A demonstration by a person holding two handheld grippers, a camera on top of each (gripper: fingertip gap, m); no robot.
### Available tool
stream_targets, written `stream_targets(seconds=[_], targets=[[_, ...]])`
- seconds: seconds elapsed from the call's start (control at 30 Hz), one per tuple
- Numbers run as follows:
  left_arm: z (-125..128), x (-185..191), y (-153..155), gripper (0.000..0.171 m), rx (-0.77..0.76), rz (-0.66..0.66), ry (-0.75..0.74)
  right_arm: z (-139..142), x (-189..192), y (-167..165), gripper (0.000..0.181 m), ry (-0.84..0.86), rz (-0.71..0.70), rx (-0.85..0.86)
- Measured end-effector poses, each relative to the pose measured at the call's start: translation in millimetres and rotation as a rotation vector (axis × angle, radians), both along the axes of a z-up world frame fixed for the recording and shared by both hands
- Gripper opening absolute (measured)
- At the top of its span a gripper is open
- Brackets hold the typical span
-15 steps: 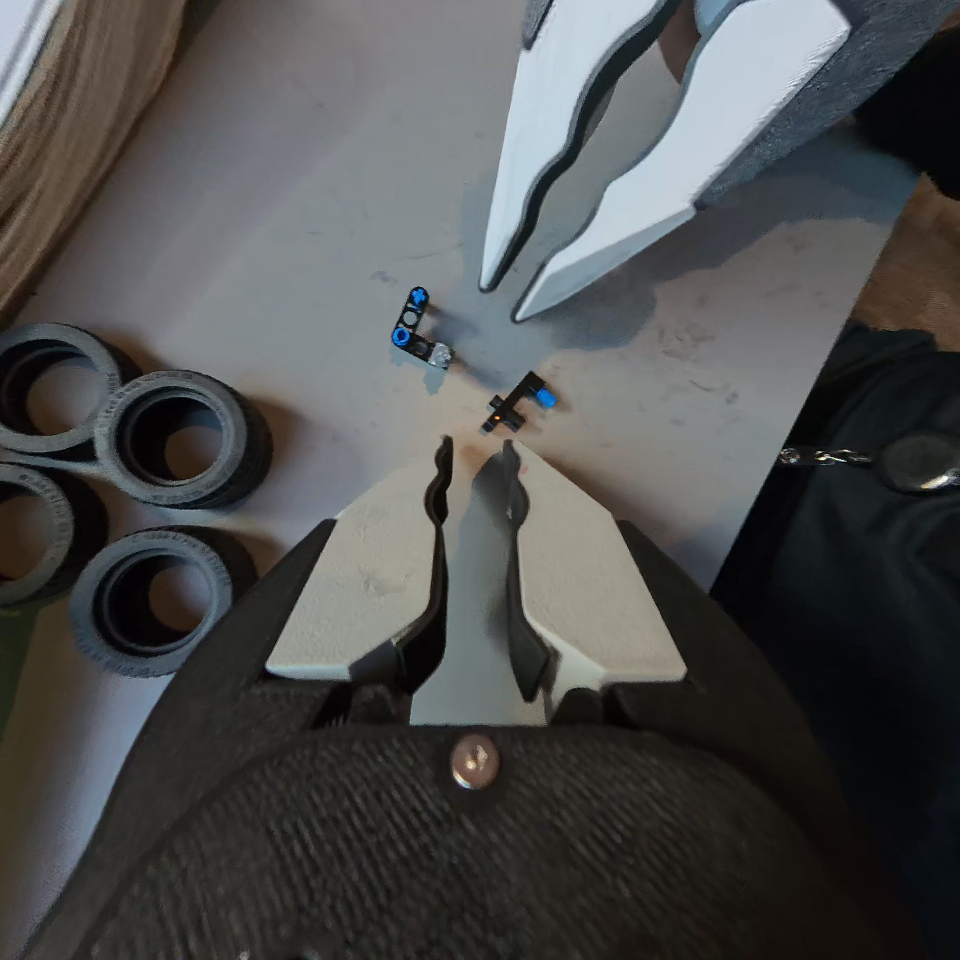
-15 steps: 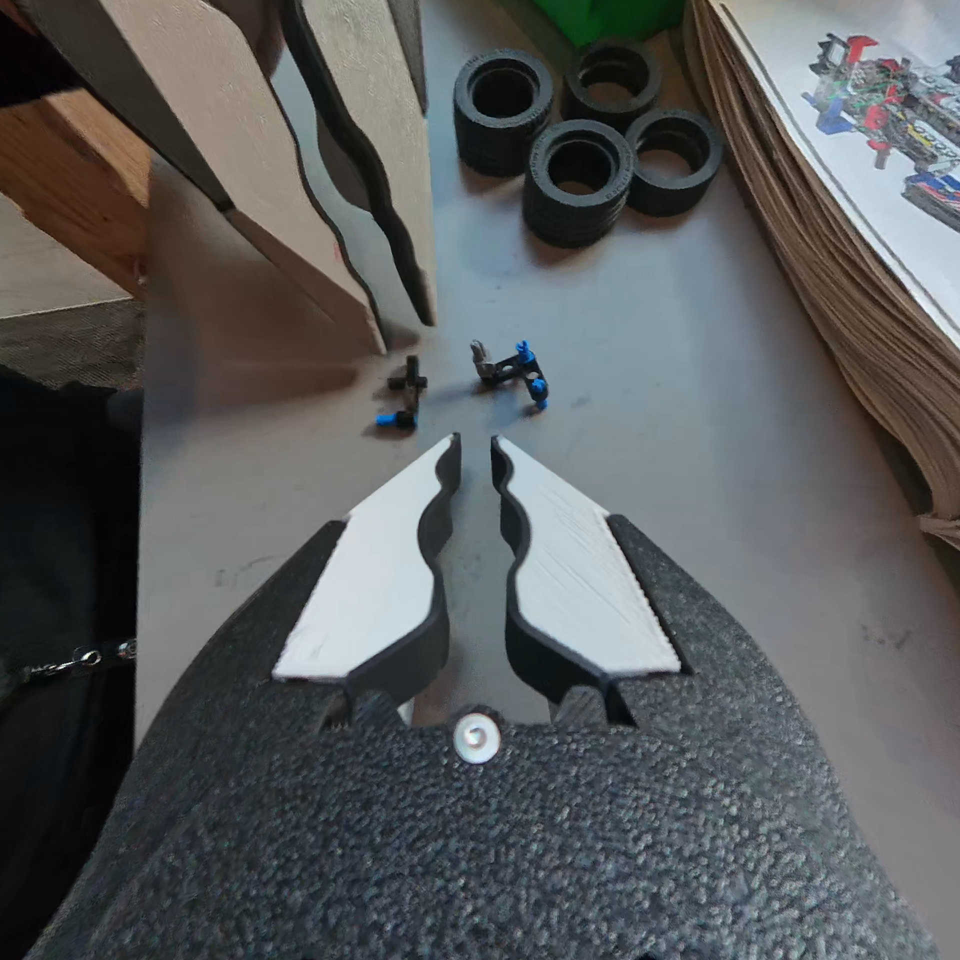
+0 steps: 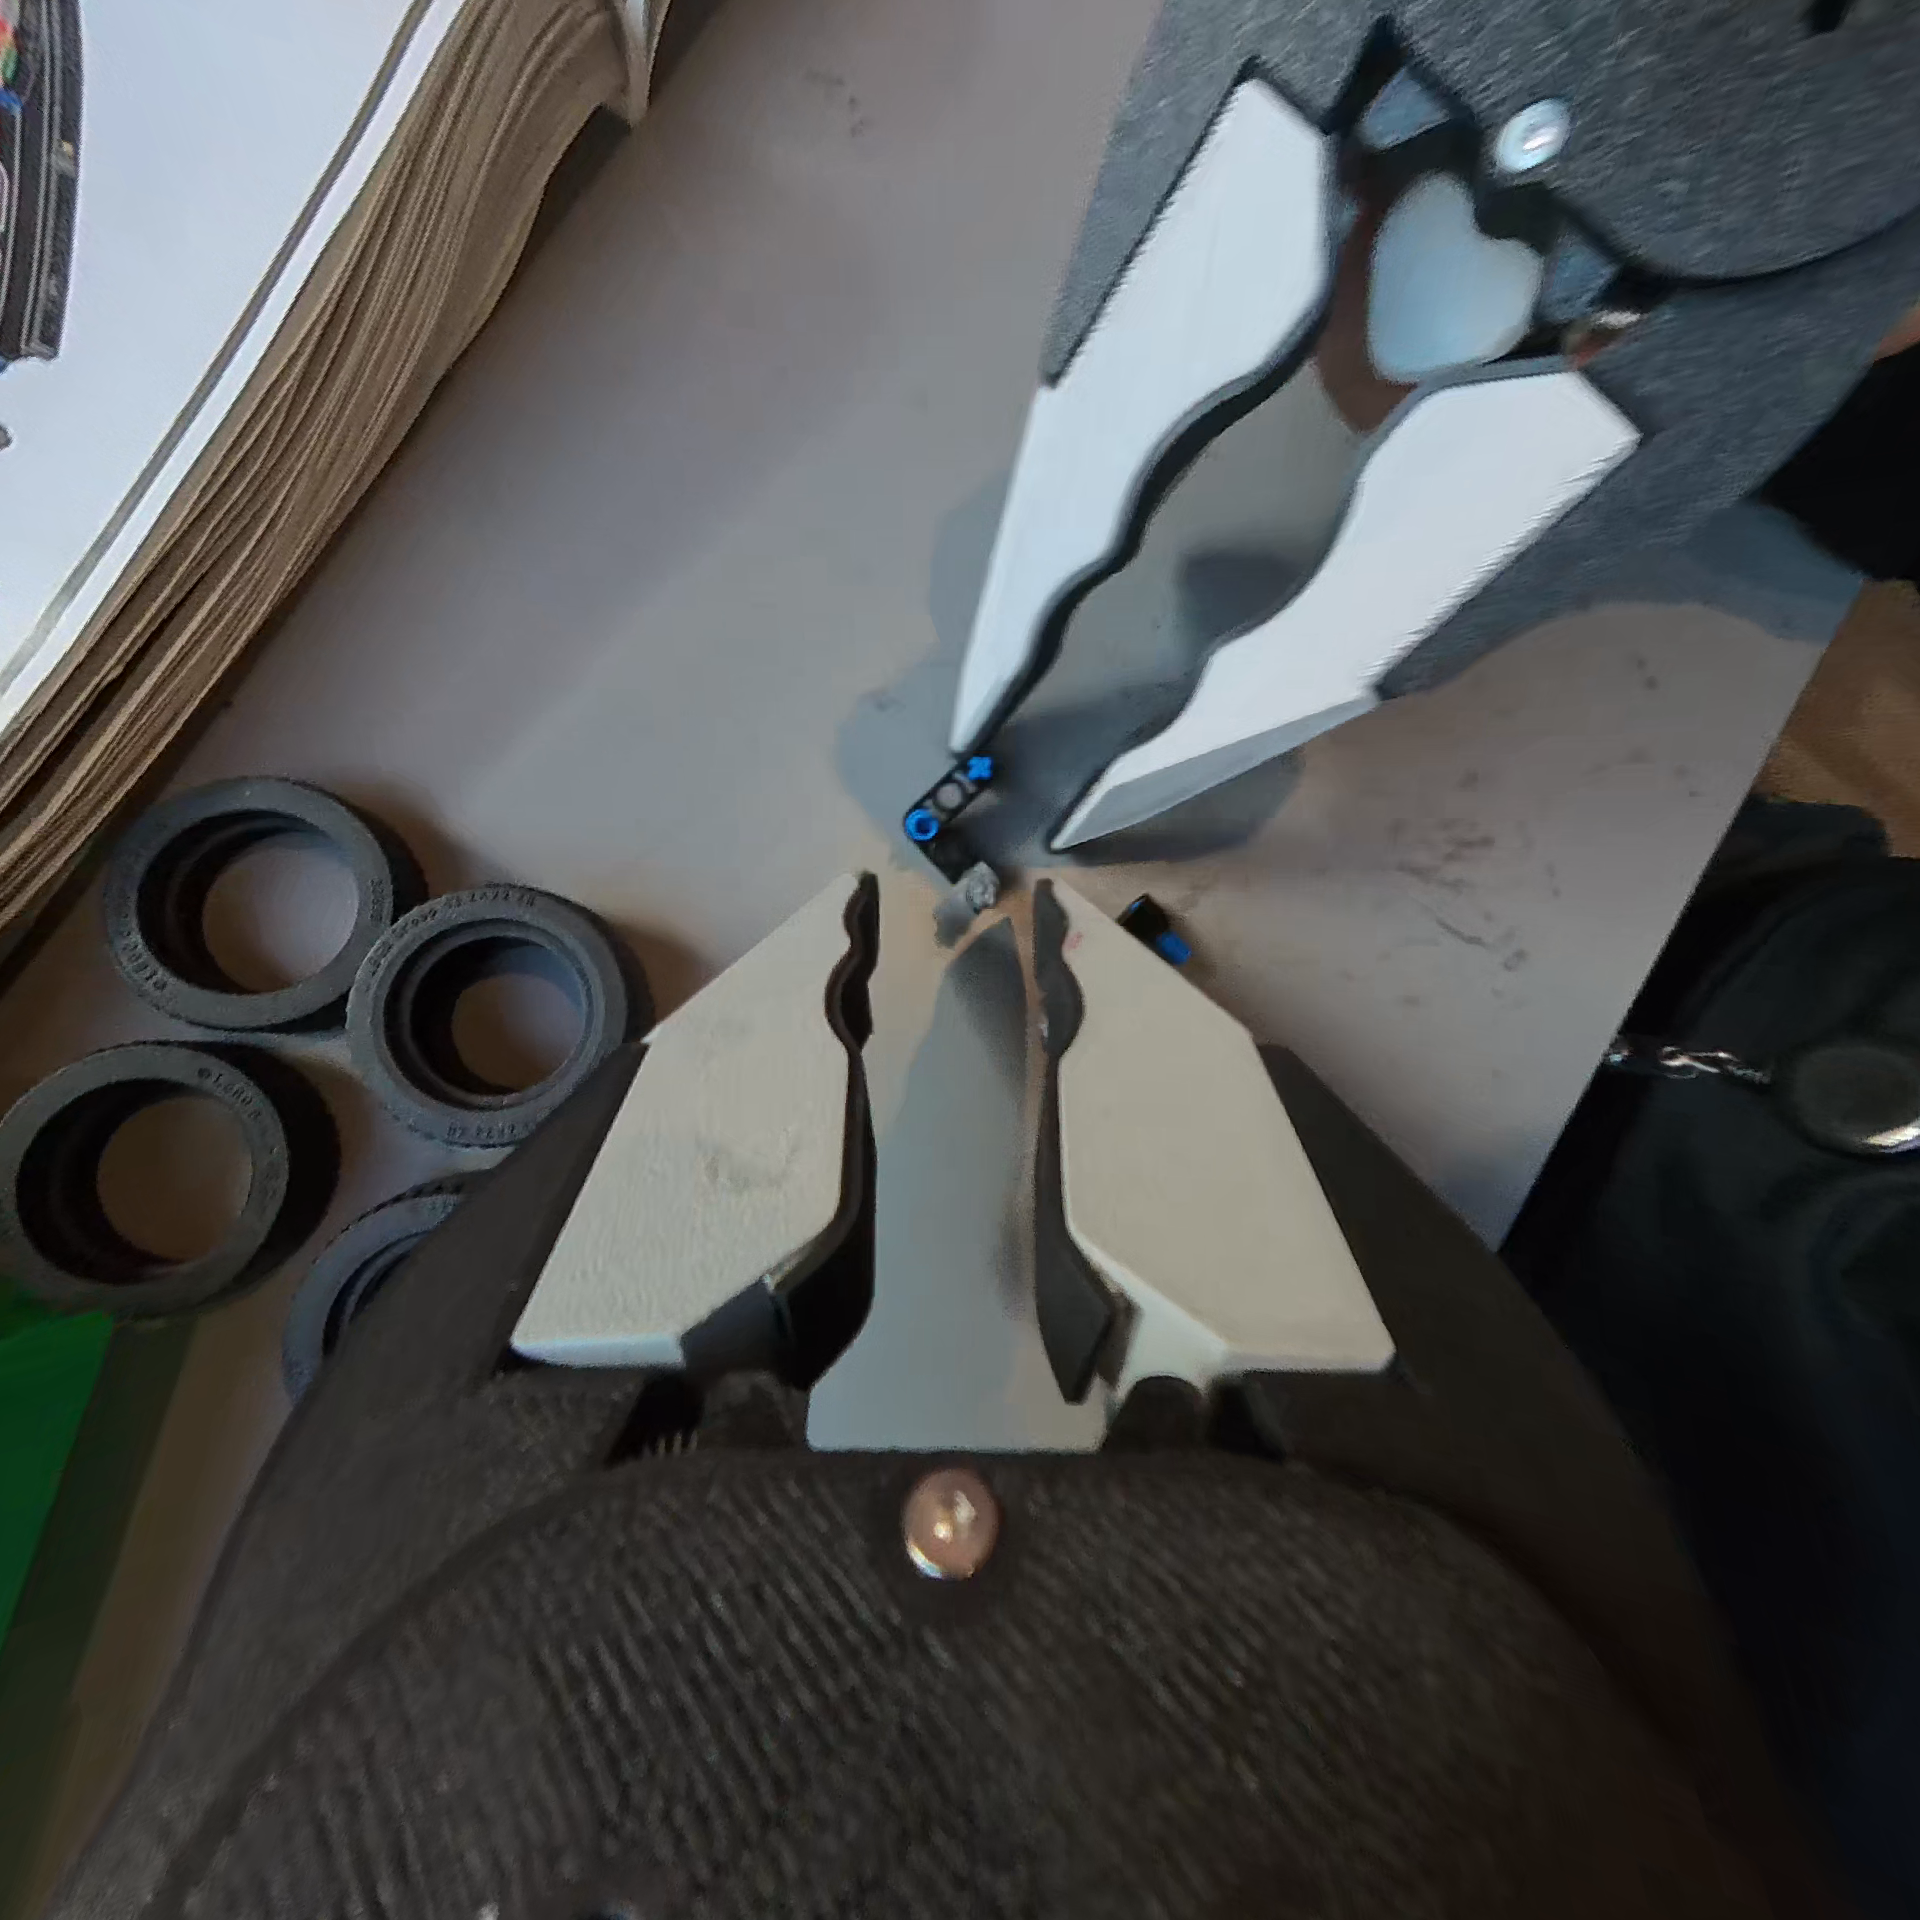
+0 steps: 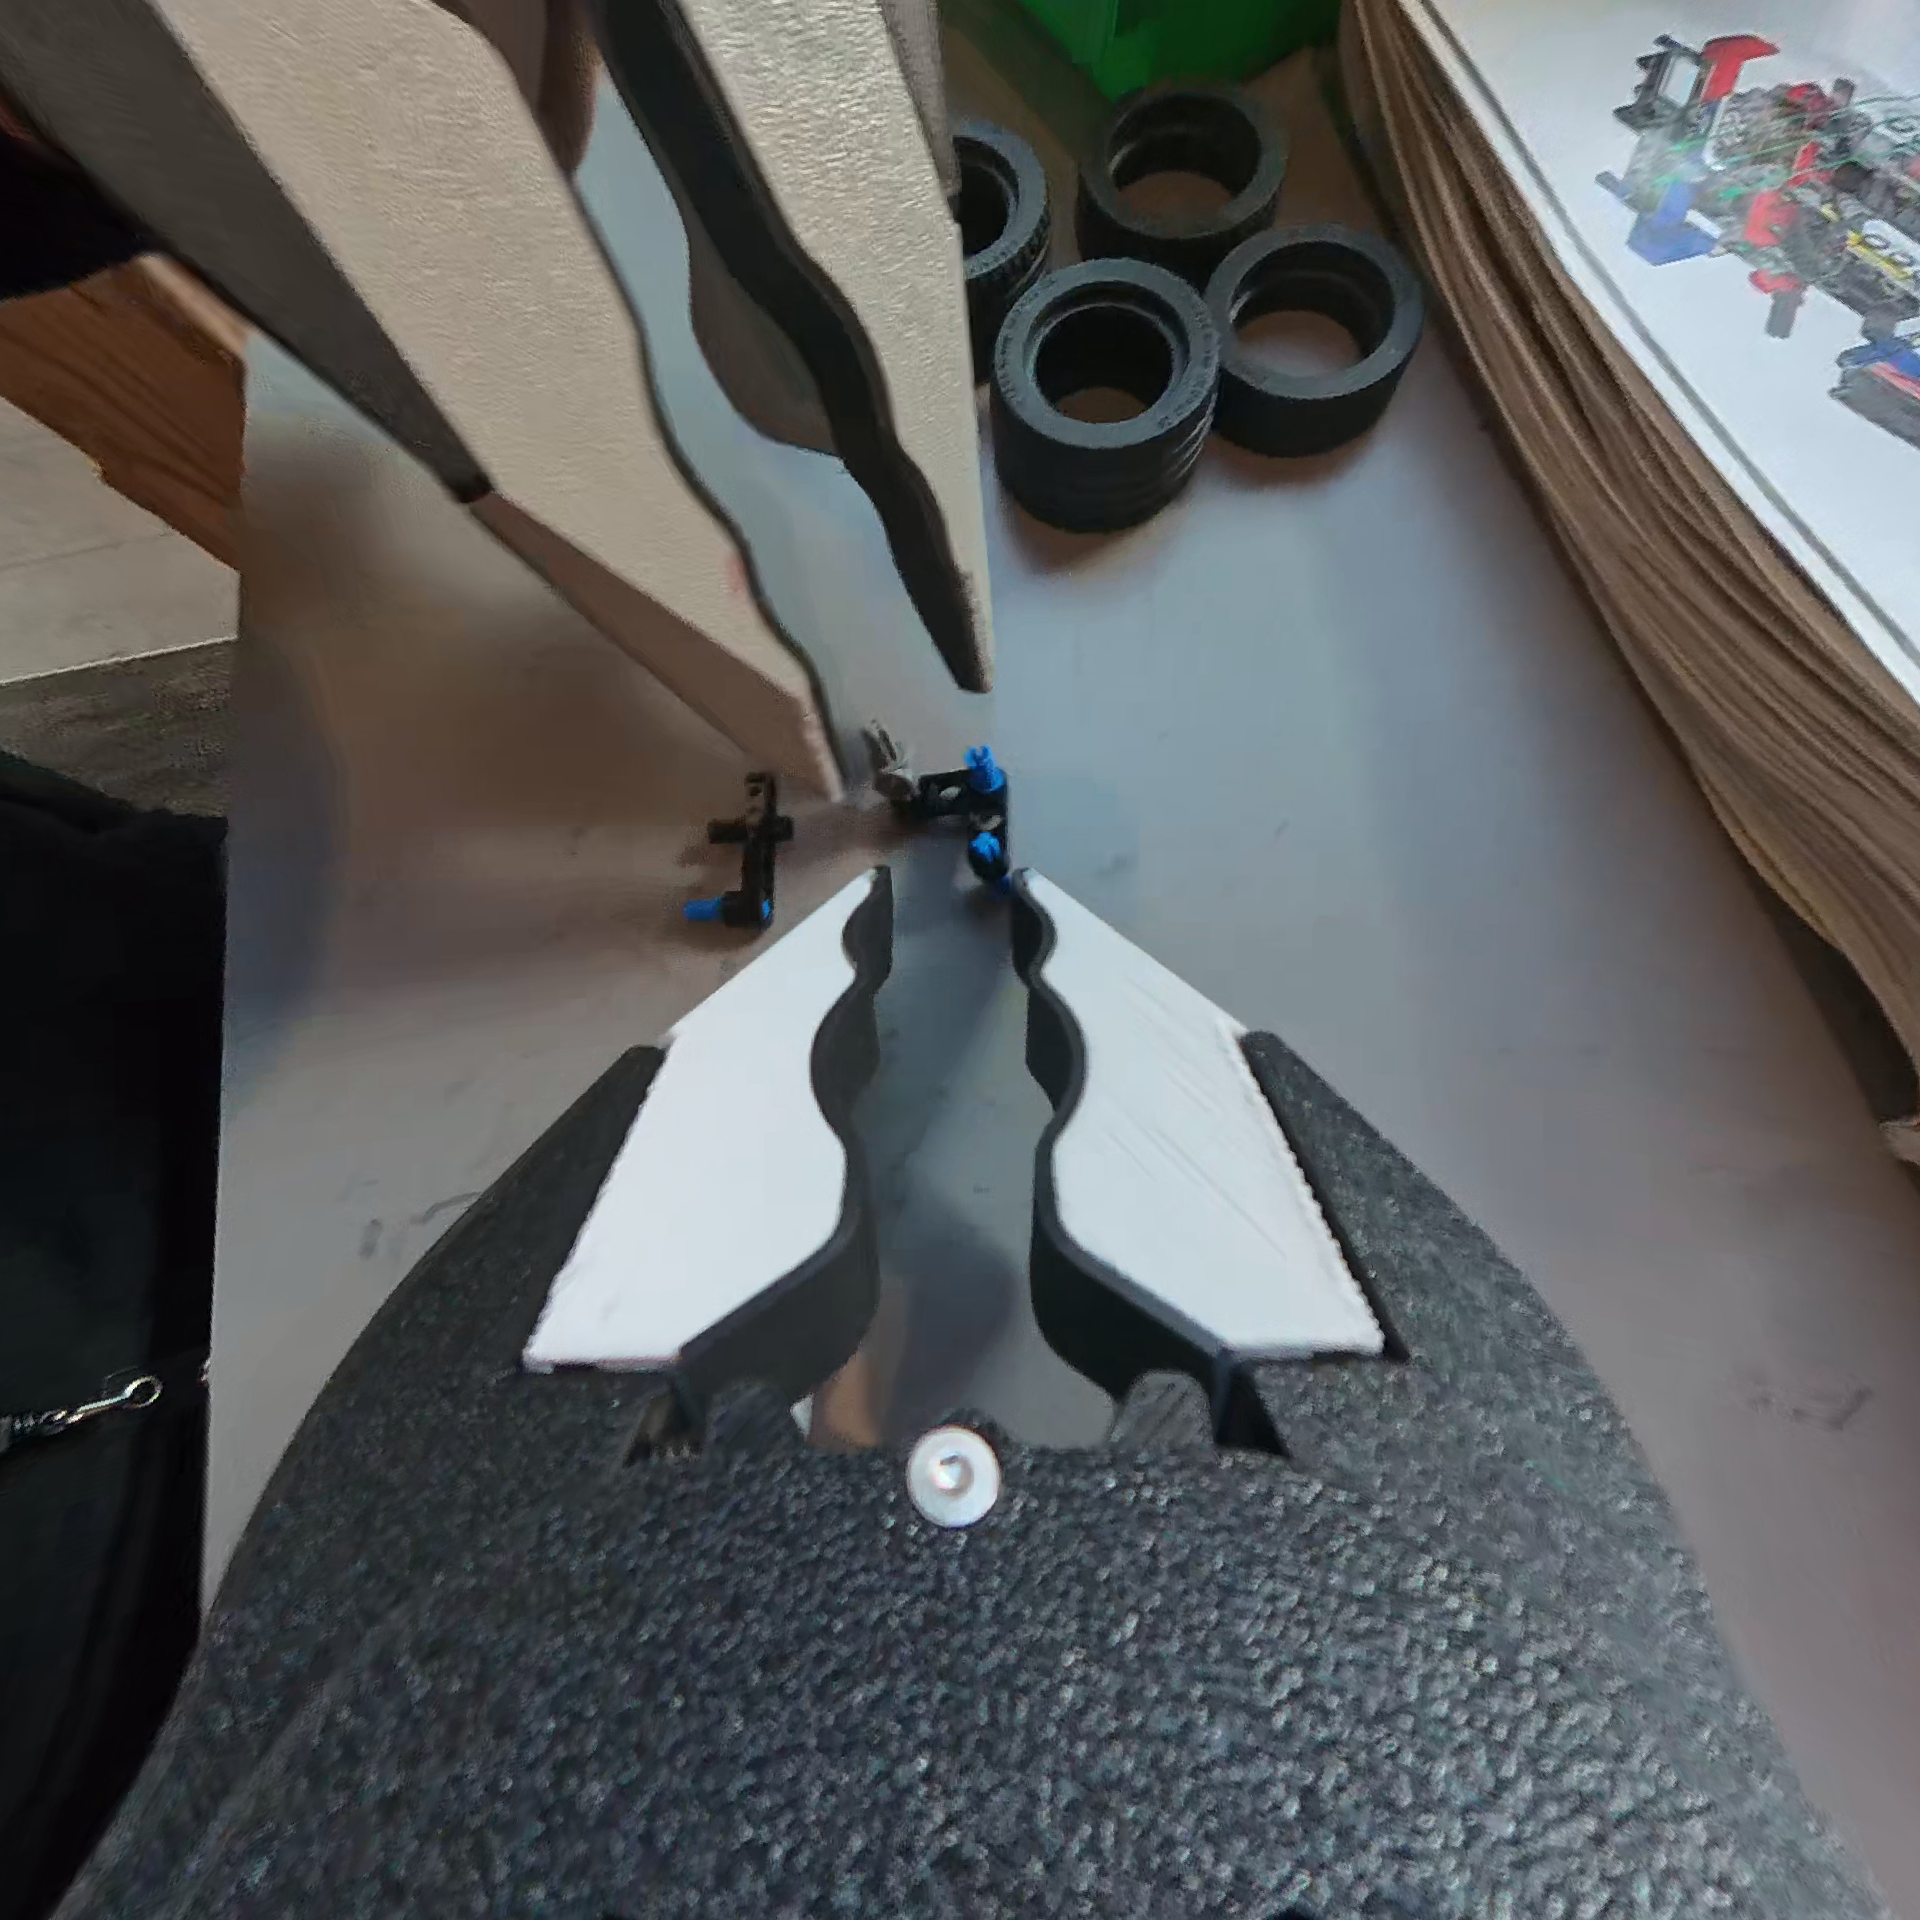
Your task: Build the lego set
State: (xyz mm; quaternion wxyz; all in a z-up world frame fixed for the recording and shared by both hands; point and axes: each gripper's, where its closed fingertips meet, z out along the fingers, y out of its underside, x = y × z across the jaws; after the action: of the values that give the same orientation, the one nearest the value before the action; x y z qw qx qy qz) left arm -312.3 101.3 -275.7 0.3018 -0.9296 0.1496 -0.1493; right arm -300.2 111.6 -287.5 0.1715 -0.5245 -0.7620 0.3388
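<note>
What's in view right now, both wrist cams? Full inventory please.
L-shaped piece: 1, black with blue pins and a grey end, between both grippers' tips
Cross-shaped piece: 1, black with a blue pin, beside the L-shaped piece
Tyres: 4, black, clustered near the booklet
Instruction booklet: 1, white page on a thick stack, table edge
Green container: 1, behind the tyres, mostly cut off
Table: 1, grey
Person's clothing: dark, at the table edge
Left gripper: open, empty
Right gripper: open, empty
</note>
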Motion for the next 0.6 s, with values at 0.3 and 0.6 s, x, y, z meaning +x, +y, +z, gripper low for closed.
stream_targets(seconds=[0.3,0.6], targets=[[-6,-19,-10,0.026,-0.024,0.068,-0.029,7,16,-5,0.021,0.015,0.022,0.062],[-10,4,1,0.014,-0.014,0.002,-0.103,2,-5,-5,0.014,0.058,0.044,0.132]])
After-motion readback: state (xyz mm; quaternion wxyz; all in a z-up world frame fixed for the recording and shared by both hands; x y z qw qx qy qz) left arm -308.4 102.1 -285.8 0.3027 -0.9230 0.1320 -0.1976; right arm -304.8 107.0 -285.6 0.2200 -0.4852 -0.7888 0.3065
